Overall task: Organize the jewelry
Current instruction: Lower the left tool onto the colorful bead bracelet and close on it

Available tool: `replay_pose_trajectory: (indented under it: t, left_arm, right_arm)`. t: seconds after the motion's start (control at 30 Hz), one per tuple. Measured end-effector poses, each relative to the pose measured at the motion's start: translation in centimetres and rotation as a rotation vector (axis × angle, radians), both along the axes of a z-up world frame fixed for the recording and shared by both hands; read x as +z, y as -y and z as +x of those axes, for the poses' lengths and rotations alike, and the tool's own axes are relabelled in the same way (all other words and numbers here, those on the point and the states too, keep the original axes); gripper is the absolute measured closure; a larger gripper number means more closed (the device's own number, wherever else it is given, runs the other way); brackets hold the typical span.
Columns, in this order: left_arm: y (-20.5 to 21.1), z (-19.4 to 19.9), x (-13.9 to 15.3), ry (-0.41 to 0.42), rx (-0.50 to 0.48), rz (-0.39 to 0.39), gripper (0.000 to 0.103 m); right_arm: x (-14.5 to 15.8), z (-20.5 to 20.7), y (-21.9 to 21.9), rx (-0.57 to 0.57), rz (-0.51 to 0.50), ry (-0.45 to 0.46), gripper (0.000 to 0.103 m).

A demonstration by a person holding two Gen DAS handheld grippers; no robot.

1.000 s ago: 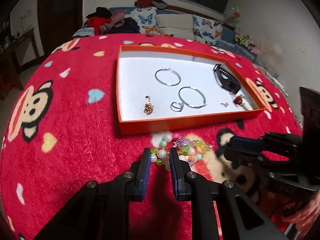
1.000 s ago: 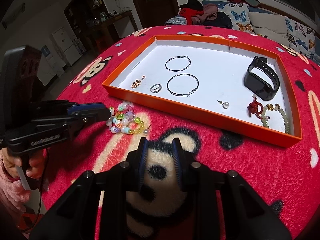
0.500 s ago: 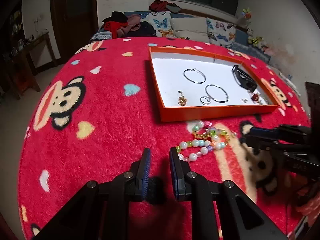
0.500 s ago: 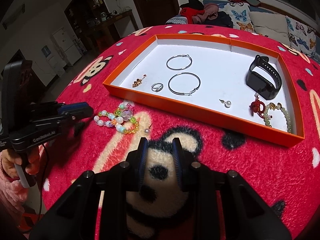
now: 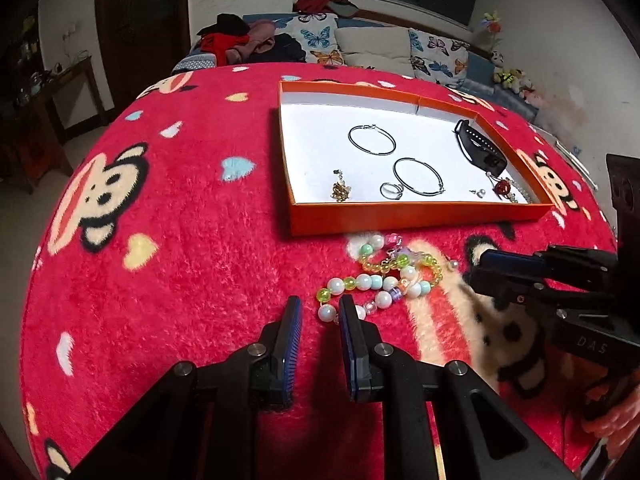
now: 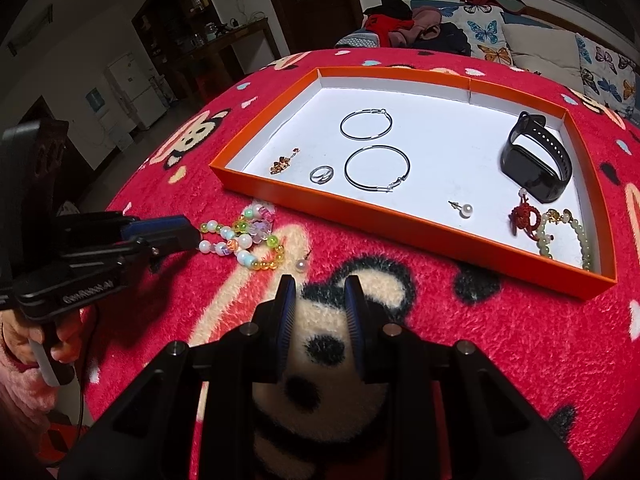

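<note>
An orange tray point(image 5: 416, 218) point(image 6: 400, 236) with a white floor lies on the red monkey-print cloth. It holds two silver hoops point(image 6: 366, 124), a ring point(image 6: 321, 174), a gold charm point(image 6: 280, 166), a black watch point(image 6: 534, 158), a pearl stud point(image 6: 466, 211), a red knot charm and a jade bead bracelet point(image 6: 576, 232). Colourful bead bracelets point(image 5: 384, 276) point(image 6: 244, 240) and a second pearl stud point(image 6: 301, 266) lie on the cloth in front of the tray. My left gripper point(image 5: 320, 312) is open and empty, its right finger touching the beads. My right gripper point(image 6: 320, 292) is open and empty, just behind the loose stud.
The table edge curves away on the left and near sides. A sofa with butterfly cushions point(image 5: 360, 44) and heaped clothes stands behind the table. A dark side table point(image 6: 224, 40) and a door are at the back left.
The left gripper pulled back from the beads and dragged them out in a line toward me, then moved forward again beside them. The right gripper has hardly moved.
</note>
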State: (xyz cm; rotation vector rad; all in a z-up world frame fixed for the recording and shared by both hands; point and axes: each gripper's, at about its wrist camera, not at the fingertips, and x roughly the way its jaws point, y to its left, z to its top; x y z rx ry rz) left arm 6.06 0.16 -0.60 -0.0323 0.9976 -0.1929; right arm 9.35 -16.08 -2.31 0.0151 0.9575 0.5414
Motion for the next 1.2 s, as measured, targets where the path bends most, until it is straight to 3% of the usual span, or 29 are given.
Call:
replay_pose_trajectory:
  t: [0.17, 0.4, 0.53, 0.67, 0.93, 1.2]
  left_arm:
    - [0.4, 0.2, -0.1, -0.004, 0.028, -0.008, 0.082]
    - [2.1, -1.1, -0.7, 0.047, 0.015, 0.119, 0.082]
    - [1.6, -0.9, -0.9, 0.042, 0.019, 0.082, 0.083]
    - [1.8, -0.7, -0.9, 0.053, 0.005, 0.097, 0.085]
    - [1.3, -0.5, -0.6, 0.061, -0.006, 0.051, 0.095]
    - [0.1, -0.9, 0.0, 0.077, -0.004, 0.006, 0.095]
  right_arm:
    - [0.0, 0.0, 0.0, 0.004, 0.007, 0.000, 0.077]
    - [0.0, 0.0, 0.1, 0.008, 0.014, -0.001, 0.077]
    - [-0.1, 0.0, 0.1, 0.010, 0.011, 0.001, 0.077]
    - [-0.1, 0.1, 0.0, 0.014, 0.002, 0.006, 0.077]
    - [0.1, 0.2, -0.7, 0.032, -0.026, 0.021, 0.079]
    - [0.0, 0.3, -2.3, 0.068, -0.091, 0.051, 0.079]
